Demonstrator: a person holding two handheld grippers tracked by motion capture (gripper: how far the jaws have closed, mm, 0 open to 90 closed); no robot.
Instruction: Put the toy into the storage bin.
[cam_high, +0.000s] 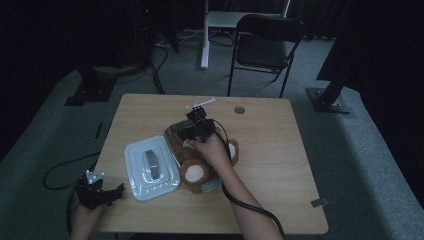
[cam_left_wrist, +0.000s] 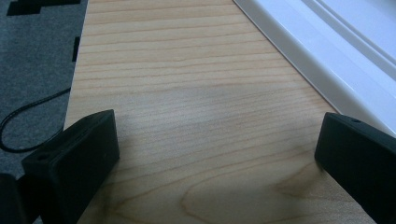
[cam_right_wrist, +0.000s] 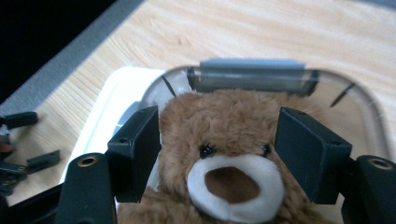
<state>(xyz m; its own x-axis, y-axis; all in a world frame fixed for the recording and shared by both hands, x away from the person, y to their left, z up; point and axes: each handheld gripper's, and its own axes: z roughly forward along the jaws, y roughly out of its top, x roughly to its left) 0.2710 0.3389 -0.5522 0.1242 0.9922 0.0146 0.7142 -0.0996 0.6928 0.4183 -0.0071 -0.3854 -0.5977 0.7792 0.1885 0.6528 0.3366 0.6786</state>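
Dim room, dark curtains, grey carpet; a folding chair (cam_high: 265, 42) stands beyond the wooden table (cam_high: 280, 165). Near the table's middle sits a clear plastic container (cam_right_wrist: 369, 109) with a grey latch on its far rim, and its white lid (cam_high: 150, 167) lies flat just beside it, on the person's left. A brown teddy bear (cam_right_wrist: 224, 135) lies in the container, paws spilling over the near edge. Right gripper (cam_right_wrist: 217, 154): jaws wide, one on each side of the bear's head, the pads at most brushing the fur, nothing clamped. Left gripper (cam_left_wrist: 215, 154): jaws wide apart over bare wood at the table's near left corner, holding nothing.

Risk: the plush springs back and overhangs the rim, so the lid would not seat. A snagged ear on withdrawal could lift the bear out.
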